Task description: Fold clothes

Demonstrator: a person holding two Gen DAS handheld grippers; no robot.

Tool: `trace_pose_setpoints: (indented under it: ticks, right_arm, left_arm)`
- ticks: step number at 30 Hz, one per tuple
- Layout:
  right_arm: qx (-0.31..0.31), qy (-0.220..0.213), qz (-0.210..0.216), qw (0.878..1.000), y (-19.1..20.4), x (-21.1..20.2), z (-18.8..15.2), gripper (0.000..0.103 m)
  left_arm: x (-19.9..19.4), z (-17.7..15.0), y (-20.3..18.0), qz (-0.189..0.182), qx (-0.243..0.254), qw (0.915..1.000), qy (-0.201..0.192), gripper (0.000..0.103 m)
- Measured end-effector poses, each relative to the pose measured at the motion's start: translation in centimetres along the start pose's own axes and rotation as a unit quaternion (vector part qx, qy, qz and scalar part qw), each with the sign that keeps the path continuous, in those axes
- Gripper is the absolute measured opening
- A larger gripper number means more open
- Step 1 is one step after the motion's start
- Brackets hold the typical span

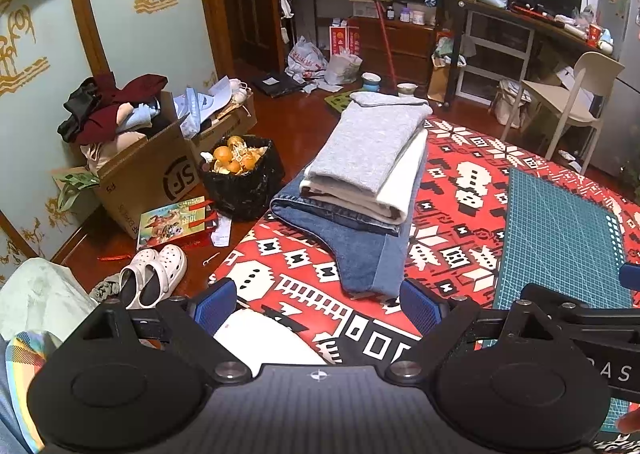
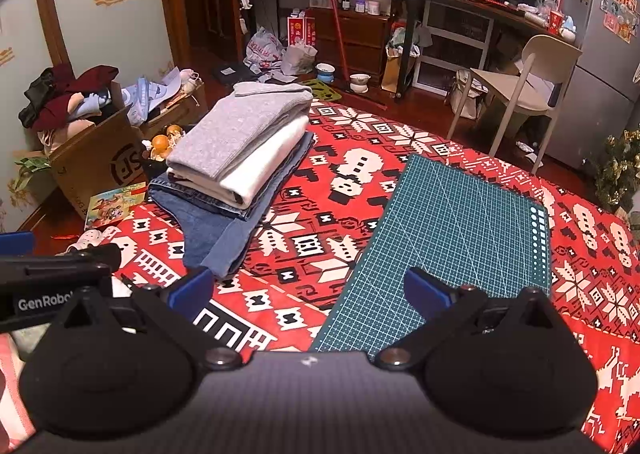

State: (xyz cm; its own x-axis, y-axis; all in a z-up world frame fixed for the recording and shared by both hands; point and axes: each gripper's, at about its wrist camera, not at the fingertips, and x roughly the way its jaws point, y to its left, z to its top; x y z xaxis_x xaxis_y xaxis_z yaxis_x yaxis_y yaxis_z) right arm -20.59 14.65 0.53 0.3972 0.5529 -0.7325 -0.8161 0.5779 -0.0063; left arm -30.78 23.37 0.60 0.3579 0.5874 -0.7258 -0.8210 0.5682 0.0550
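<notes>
A stack of folded clothes lies on the red patterned cloth [image 1: 304, 278]: a grey garment [image 1: 368, 141] on top, a cream one [image 1: 404, 177] under it, blue jeans [image 1: 360, 250] at the bottom. In the right wrist view the same stack shows the grey garment [image 2: 240, 125], the cream one [image 2: 264, 157] and the jeans [image 2: 216, 230]. My left gripper [image 1: 320, 306] hangs open near the jeans' near end, nothing between its blue pads. My right gripper [image 2: 308, 290] is open over the edge of the green cutting mat [image 2: 460, 221], holding nothing.
A cardboard box [image 1: 144, 177] heaped with unfolded clothes stands by the left wall, beside a black basket of oranges [image 1: 240, 173]. White clogs [image 1: 156, 274] lie on the floor. A beige chair [image 2: 516, 93], cluttered desks [image 2: 460, 9] and a fridge [image 2: 600, 53] line the back.
</notes>
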Motion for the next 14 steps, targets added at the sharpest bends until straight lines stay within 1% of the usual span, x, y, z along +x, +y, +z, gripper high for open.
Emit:
trace_pose_setpoints:
  ticks: [5, 14]
  right_arm:
    - [-0.002, -0.001, 0.001, 1.000, 0.05, -0.08, -0.02, 0.102]
    - [-0.002, 0.003, 0.002, 1.000, 0.11, 0.00, -0.02, 0.102]
  left_arm:
    - [-0.22, -0.05, 0.05, 0.006, 0.001, 1.0000, -0.002, 0.089]
    - [-0.05, 0.02, 0.02, 0.006, 0.000, 1.0000, 0.001, 0.088]
